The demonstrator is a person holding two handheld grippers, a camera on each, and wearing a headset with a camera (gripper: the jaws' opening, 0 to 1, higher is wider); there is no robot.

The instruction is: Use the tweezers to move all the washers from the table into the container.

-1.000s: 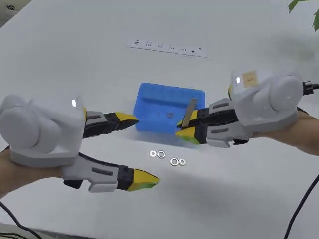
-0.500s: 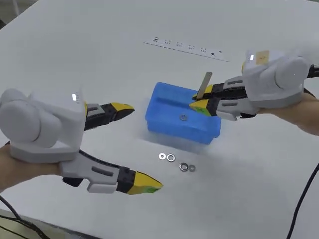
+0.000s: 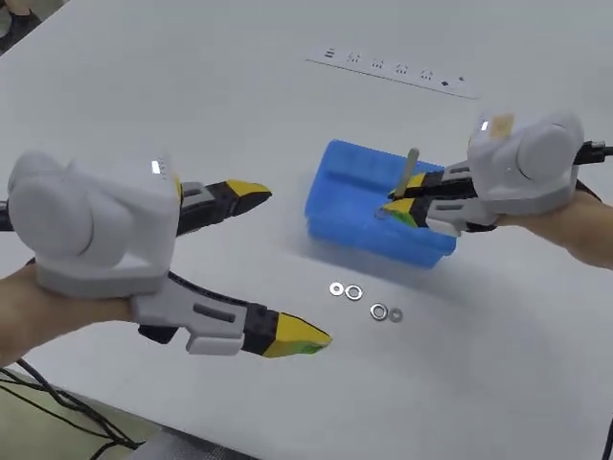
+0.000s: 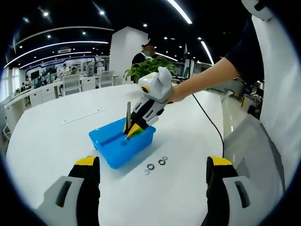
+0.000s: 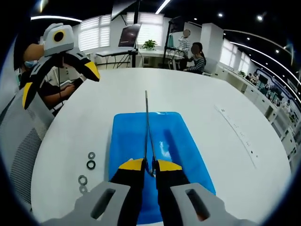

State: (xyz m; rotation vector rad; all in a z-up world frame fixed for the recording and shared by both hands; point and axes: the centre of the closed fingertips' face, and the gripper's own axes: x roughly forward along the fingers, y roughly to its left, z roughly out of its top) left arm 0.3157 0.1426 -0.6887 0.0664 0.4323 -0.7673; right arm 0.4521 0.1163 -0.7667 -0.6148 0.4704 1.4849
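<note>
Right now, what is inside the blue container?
One small washer seems to lie on the container floor, beside the fingers of the right gripper. The gripper and tweezers cover the floor beneath them.

White table (image 3: 144,86) bears a blue container (image 3: 352,236); four washers (image 3: 353,292) just beside it; power strip (image 3: 393,69) beyond

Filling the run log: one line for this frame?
right gripper: shut on tweezers, over container | left gripper: open | washers: four on table
</note>
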